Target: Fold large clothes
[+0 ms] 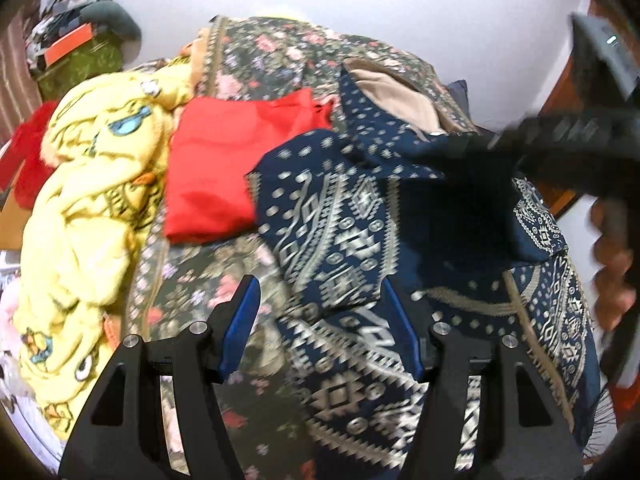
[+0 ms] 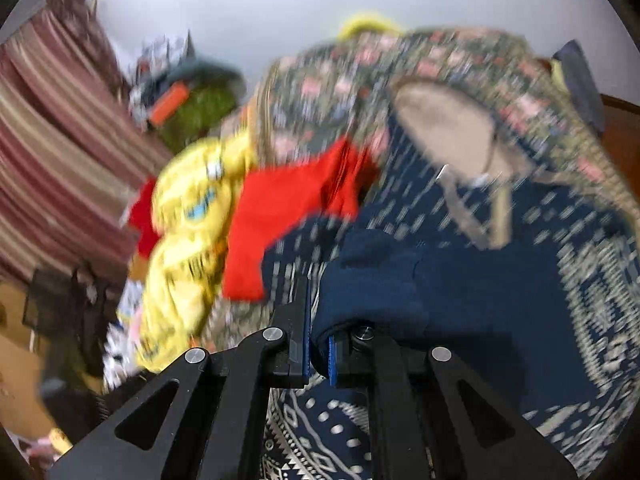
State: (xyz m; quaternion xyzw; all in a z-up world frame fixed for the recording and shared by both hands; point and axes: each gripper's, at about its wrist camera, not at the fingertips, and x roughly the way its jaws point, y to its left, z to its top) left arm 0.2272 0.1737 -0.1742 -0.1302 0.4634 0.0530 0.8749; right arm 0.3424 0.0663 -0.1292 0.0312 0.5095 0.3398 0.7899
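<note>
right wrist view, right fingers (image 2: 316, 344) clamped on navy patterned garment (image 2: 440, 280), left fingers (image 1: 320, 320) apart, empty, no legible writing

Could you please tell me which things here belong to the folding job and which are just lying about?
In the job:
- navy patterned garment
- right tool, shut on a fold of that garment
- left tool, open above it

Lying about:
- red cloth
- yellow blanket
- floral bedspread
- tan cloth
- striped curtain
</note>
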